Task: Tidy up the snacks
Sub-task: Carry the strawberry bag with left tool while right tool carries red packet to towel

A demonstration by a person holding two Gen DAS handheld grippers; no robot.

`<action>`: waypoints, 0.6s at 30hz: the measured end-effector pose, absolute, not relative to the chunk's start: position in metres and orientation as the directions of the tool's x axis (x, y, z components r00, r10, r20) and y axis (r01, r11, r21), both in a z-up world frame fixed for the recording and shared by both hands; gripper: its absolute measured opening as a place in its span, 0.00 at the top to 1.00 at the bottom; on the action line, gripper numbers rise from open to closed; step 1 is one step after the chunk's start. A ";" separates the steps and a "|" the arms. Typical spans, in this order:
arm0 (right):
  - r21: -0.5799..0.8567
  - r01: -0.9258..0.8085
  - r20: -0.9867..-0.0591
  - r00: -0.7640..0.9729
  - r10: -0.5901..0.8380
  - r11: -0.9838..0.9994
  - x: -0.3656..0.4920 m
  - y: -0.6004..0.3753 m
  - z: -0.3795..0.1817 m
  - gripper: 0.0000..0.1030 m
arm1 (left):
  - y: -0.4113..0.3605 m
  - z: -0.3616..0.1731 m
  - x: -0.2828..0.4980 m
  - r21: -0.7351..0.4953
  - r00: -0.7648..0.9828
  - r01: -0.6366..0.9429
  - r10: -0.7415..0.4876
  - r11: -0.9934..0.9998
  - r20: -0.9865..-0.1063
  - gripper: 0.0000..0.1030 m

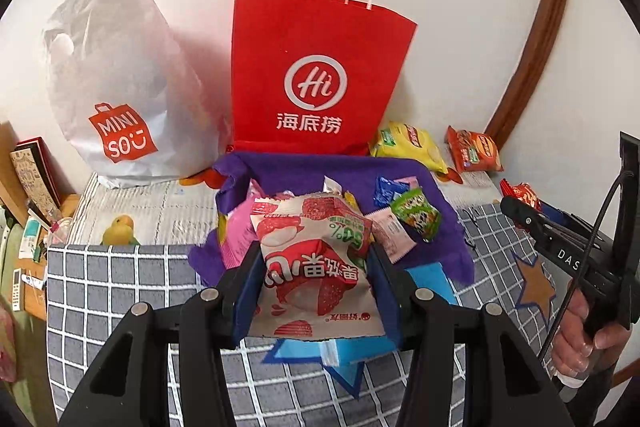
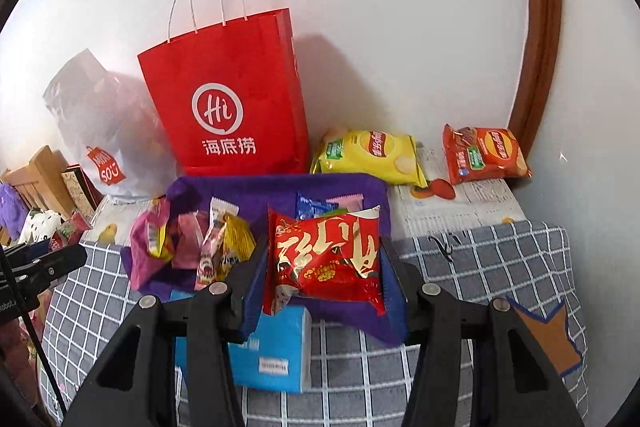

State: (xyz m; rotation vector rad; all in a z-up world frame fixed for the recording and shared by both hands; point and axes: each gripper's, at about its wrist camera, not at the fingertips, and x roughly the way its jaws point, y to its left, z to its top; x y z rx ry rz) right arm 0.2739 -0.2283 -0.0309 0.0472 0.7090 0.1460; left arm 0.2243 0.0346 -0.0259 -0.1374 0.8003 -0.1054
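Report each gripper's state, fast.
Left gripper: shut on the pink-and-white strawberry snack packet.
Right gripper: shut on the red snack packet with gold lettering.

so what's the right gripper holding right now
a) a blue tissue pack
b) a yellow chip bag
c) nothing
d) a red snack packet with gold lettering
d: in the right wrist view the right gripper has its pads pressed on either side of the red snack packet with gold lettering, above the purple tray, while the yellow chip bag lies back near the wall.
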 end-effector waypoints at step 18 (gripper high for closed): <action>0.088 -0.104 -0.665 0.735 0.136 0.991 0.326 -0.224 -0.043 0.51 | 0.050 -0.040 0.281 -0.183 0.679 0.018 -0.146 0.983 -0.719 0.52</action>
